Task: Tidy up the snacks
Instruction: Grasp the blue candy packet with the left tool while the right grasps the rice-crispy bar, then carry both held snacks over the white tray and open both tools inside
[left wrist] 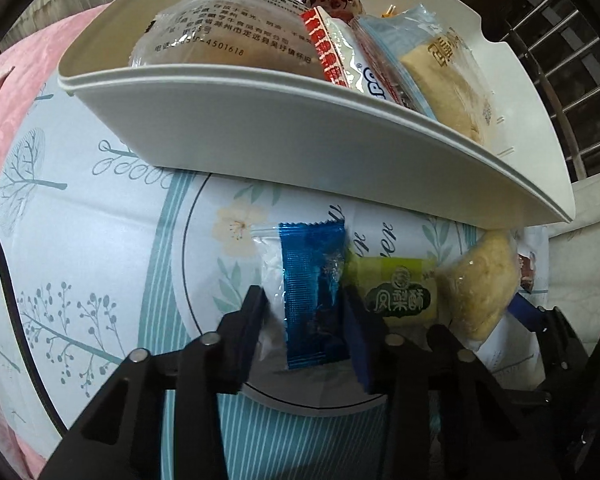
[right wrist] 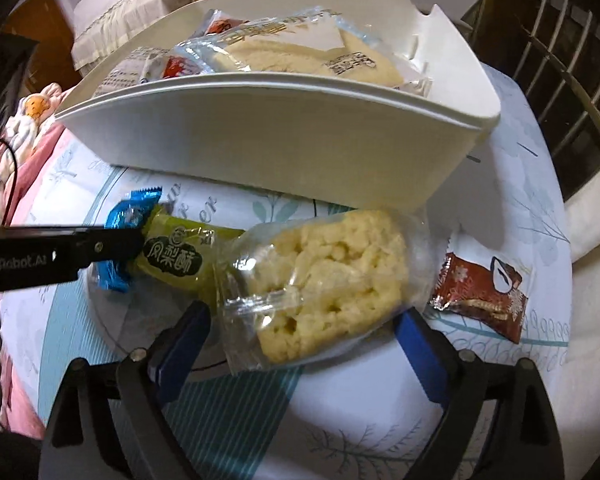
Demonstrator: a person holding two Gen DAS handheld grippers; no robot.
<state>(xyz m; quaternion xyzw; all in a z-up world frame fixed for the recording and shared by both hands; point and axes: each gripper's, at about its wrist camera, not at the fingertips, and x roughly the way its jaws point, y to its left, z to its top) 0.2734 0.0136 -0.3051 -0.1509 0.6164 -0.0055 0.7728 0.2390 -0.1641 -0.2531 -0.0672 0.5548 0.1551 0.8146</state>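
Observation:
A white bin [left wrist: 260, 120] holding several snack packets stands at the back of the table; it also shows in the right wrist view [right wrist: 284, 132]. In front lie a blue packet [left wrist: 314, 296], a green pineapple-cake packet [left wrist: 400, 292] and a clear-wrapped yellow cake [left wrist: 480, 284]. My left gripper [left wrist: 306, 320] has its fingers on both sides of the blue packet, touching it. My right gripper [right wrist: 304, 328] is open around the yellow cake [right wrist: 324, 284], with a gap at each side. The blue packet [right wrist: 128, 220] and green packet [right wrist: 176, 256] show left of it.
A brown-red packet [right wrist: 480, 292] lies on the floral tablecloth [right wrist: 380, 420] to the right. A pink cloth [left wrist: 16, 92] is at the left, a metal rack [left wrist: 572, 60] at the right. The left gripper's arm [right wrist: 60, 256] crosses the left side.

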